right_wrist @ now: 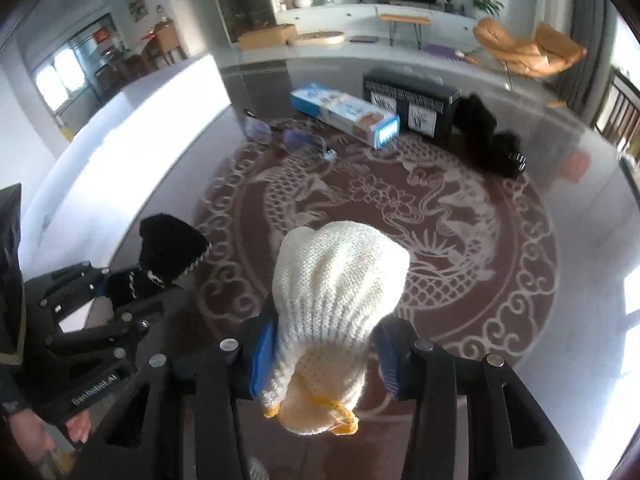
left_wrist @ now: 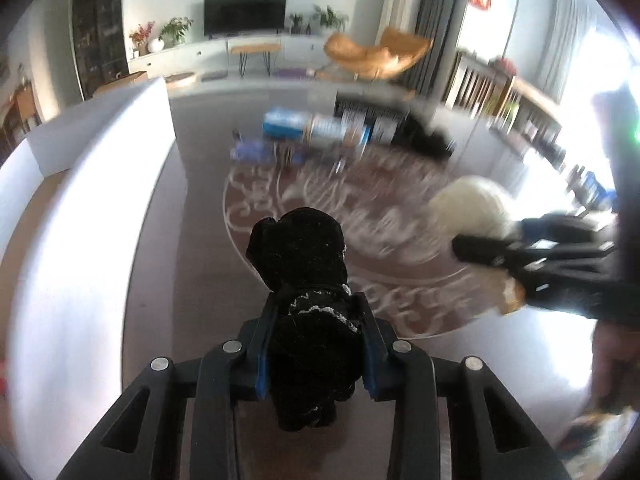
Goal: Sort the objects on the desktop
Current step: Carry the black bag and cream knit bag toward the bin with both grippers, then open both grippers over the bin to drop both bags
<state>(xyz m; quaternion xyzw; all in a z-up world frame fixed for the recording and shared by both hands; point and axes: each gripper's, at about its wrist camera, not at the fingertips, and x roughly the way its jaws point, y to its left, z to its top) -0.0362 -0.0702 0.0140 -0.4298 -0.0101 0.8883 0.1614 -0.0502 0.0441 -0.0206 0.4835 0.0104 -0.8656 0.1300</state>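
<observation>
- Gloves are the things in hand: a black knit glove is pinched in the left tool, its fingers bunched and sticking up past the jaws, the cuff hanging below them.
- White knit glove with a yellow-trimmed cuff sits the same way in the right tool, jaws narrowed onto its middle.
- Both gloves are lifted above the counter, near its front edge, the two tools side by side and apart from each other.
- Round dragon-pattern mat lies on the counter below them.
- At the far side of the mat, untouched as far as I can judge: a pair of glasses, a blue and white box, a dark patterned box, and more dark gloves just beside that box.
- A white wall-like panel runs along the left; whether it belongs to a bin I cannot tell.
- My reading: sorting is early to midway. Two gloves are picked up but not yet placed, and everything at the back remains to be dealt with.
</observation>
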